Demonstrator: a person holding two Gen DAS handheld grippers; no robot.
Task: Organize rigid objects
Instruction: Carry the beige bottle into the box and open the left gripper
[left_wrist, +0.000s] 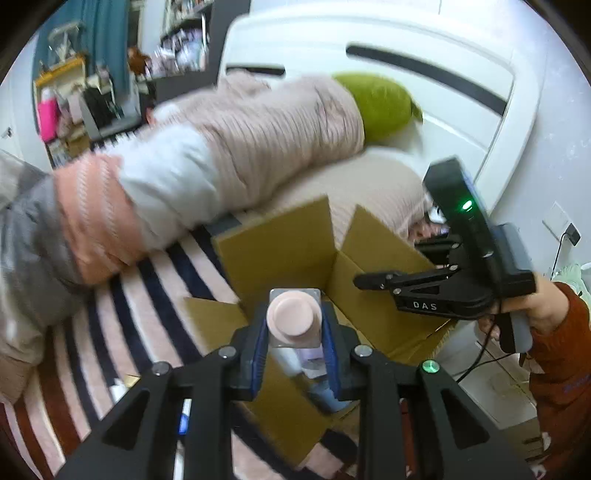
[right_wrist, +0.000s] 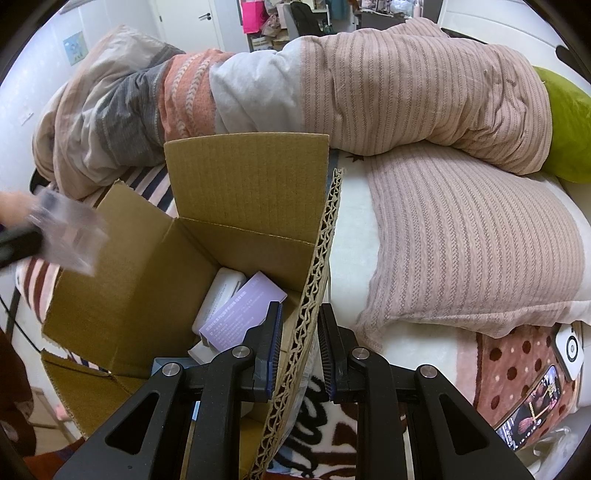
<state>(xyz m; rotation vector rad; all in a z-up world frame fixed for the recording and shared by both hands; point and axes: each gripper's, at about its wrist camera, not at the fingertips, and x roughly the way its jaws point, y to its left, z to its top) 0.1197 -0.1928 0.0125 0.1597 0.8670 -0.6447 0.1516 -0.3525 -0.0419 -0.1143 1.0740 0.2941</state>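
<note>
Left tool (left_wrist: 294, 345) is pinching a clear bottle (left_wrist: 295, 332) with a pale pink cap, blue pads pressed on both sides of it, cap facing the camera. The bottle hangs right over the open cardboard box (left_wrist: 295, 258), above its near edge. The box sits on the bed, on a striped blanket (left_wrist: 129, 317), with a bunched quilt (left_wrist: 221, 147) behind it.

Over on the right wrist view, the right tool (right_wrist: 300, 345) has its fingers spread either side of the box's upright right flap (right_wrist: 314, 280); the corrugated edge runs between the pads, a visible gap on each side, nothing clamped. Down inside the box, just left of the tool's left finger, lies a lilac carton (right_wrist: 240, 314) with printed text, and a white case (right_wrist: 218, 295) touching it on the far-left side.

At the left edge of that view the bottle shows as a blurred clear shape above the box's left wall. A pillow (right_wrist: 461, 240) lies right of the box, a phone (right_wrist: 532, 410) near the bed's corner.
</note>
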